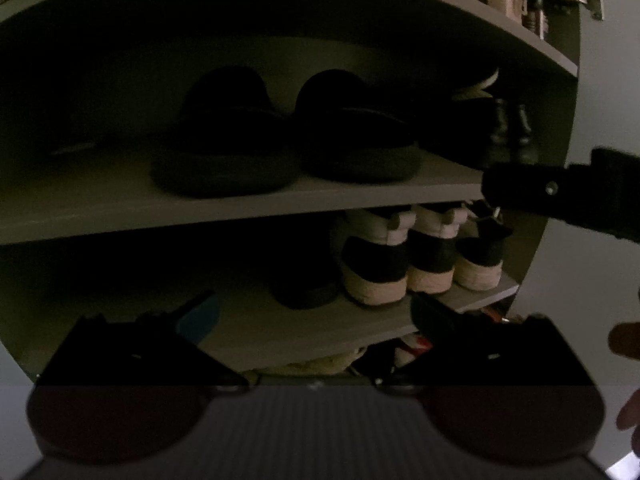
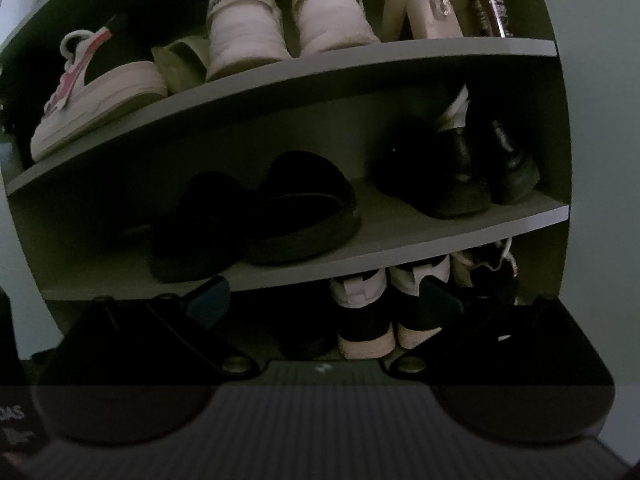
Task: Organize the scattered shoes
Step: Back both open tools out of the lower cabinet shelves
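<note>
We hold both claws level with a dim shoe rack (image 2: 400, 60), each tilted slightly down toward its shelves. Our right claw (image 2: 320, 300) has its fingers spread wide with nothing between them; its tips frame the black-and-white sneakers (image 2: 372, 320) on the lower shelf. At 12 o'clock from it, two black slippers (image 2: 260, 216) lie side by side on the middle shelf, black boots (image 2: 472, 168) at their 3 o'clock. White sneakers (image 2: 288, 20) stand on the top shelf. Our left claw (image 1: 316, 320) also gapes, empty, before the lower shelf. In its view the right claw juts in at 3 o'clock.
</note>
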{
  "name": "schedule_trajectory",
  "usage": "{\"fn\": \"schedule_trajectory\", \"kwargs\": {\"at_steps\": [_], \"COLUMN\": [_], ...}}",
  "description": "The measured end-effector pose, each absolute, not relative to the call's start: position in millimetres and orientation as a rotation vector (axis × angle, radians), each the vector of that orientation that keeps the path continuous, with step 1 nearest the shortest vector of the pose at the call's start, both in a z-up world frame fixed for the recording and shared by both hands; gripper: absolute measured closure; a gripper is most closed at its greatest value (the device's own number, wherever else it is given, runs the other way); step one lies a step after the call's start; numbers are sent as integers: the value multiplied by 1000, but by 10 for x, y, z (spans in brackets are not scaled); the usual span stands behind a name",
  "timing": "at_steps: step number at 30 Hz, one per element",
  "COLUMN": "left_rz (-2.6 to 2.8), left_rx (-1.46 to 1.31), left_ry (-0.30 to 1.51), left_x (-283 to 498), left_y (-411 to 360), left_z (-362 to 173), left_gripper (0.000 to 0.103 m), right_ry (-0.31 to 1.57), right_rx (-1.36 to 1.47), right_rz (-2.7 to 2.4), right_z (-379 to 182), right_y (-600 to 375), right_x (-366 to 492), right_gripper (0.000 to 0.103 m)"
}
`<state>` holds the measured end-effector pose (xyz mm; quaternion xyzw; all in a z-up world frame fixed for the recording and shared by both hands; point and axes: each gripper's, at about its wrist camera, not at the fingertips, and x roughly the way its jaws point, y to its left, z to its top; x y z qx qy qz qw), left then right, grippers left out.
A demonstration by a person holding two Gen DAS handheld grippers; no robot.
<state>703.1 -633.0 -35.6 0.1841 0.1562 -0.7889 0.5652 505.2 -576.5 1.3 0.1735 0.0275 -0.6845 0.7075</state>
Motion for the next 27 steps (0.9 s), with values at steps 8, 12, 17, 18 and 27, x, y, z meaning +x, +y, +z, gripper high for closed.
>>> {"fn": "schedule_trajectory", "kwargs": {"at_steps": [8, 12, 17, 18, 27], "left_rz": [-1855, -1850, -1852, -1851, -1852], "left_rx": [423, 410, 389, 388, 356], "left_ry": [351, 366, 365, 367, 381], "left_x": [6964, 6966, 6989, 6992, 7078], "left_y": [-6281, -6270, -6199, -6187, -6186], "left_z": [-369, -327, -268, -264, -188], "left_gripper": [0, 0, 0, 0, 0], "right_ry": [33, 24, 42, 41, -45], "right_rx": [391, 394, 384, 384, 409], "right_rz": [-1536, -1542, -1533, -1533, -1544], "right_z": [-37, -30, -36, -39, -14], "right_y": [-5686, -5692, -5691, -5692, -5668], "right_x": [4995, 4966, 5025, 5027, 5033], "right_gripper": [0, 0, 0, 0, 0]}}
